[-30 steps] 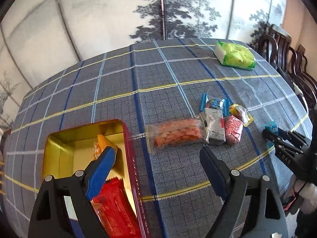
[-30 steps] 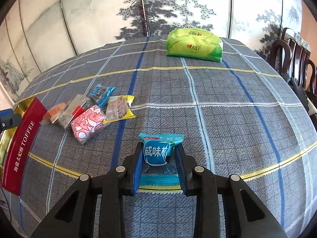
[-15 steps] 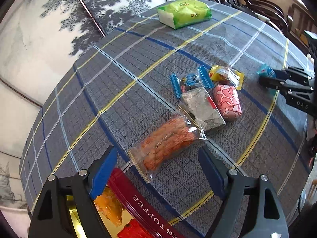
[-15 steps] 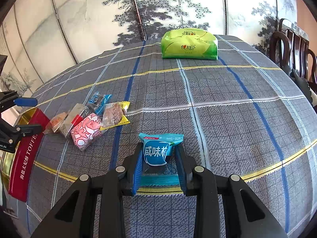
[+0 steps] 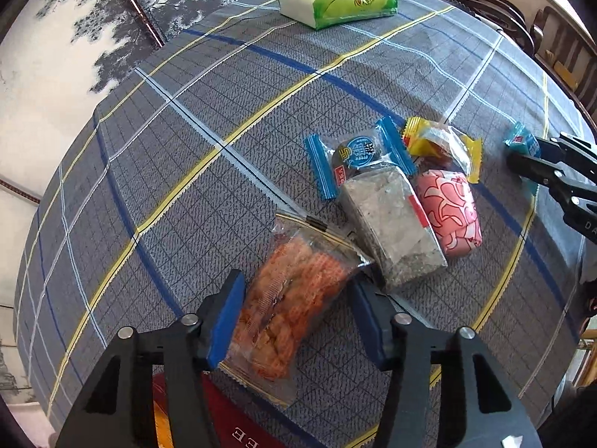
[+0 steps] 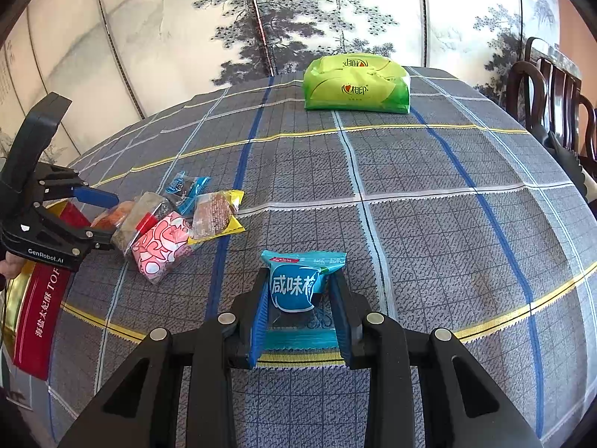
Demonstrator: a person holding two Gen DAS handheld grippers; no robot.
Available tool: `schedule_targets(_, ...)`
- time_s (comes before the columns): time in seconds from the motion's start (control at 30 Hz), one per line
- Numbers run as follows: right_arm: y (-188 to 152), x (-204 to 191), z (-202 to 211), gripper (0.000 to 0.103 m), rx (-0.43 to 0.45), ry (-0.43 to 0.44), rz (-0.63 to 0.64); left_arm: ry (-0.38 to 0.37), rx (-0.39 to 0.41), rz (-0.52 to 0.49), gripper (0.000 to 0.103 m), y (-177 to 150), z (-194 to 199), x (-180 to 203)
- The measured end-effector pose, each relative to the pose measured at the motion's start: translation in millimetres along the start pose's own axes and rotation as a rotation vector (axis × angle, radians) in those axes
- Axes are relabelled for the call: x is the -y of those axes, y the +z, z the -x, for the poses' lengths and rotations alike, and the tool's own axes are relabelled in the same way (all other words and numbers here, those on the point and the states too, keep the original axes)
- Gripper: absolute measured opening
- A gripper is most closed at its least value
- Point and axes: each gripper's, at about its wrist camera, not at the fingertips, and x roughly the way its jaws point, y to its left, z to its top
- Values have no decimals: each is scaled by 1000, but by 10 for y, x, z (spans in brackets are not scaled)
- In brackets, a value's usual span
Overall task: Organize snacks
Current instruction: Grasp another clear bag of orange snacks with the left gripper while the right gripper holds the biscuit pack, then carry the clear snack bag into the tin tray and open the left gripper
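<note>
**Left jaws closing round orange snack bag; right clamped on blue packet**

Red-and-gold toffee tin (image 6: 35, 321) sits at the tabletop's left edge, lid off, gold inside showing. Left gripper (image 5: 298, 321) points steeply down just beside it, jaws closing with the clear bag of orange crisps (image 5: 294, 298) between them. Left pad is at the bag's side; right pad contact I can't tell. Bag lies flat on the grey plaid tablecloth (image 5: 231, 112), near end overlapping the tin rim.

Next right, a touching cluster: grey translucent-wrapped block (image 5: 391, 224), blue-ended round sweet wrapper (image 5: 358, 156), pink-and-white patterned packet (image 5: 447, 209), yellow-ended wrapper with brown snack (image 5: 440, 142).

Further right, near the front edge, right gripper (image 6: 300, 298) is clamped tight on a small blue foil packet with white characters (image 6: 294, 287), its bottom on the cloth.

Green plastic tissue pack (image 6: 356, 84) at the far edge, well apart from everything.
</note>
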Motion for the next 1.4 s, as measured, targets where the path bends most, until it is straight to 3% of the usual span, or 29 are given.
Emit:
schedule_targets(0.07,0,-2,-1,32,0,1,-1,-6,5,26,35,-38,16,-21)
schedule_targets(0.43,3,-37,-14,33,-4,-28,25,-44,28,178,31,-289,245,-89)
schedule_targets(0.73,-4,-210,-41,34,-17,-125,112,-48,118,244,31,-425,720,-113)
schedule_targets(0.93,-4,-231,-46,34,-18,-131,118,-45,150,313,31,-627,1000,-232)
schedule_targets(1.4,-4,-234,-42,34,-18,-132,119,74,127,557,31,-1511,1343,-819)
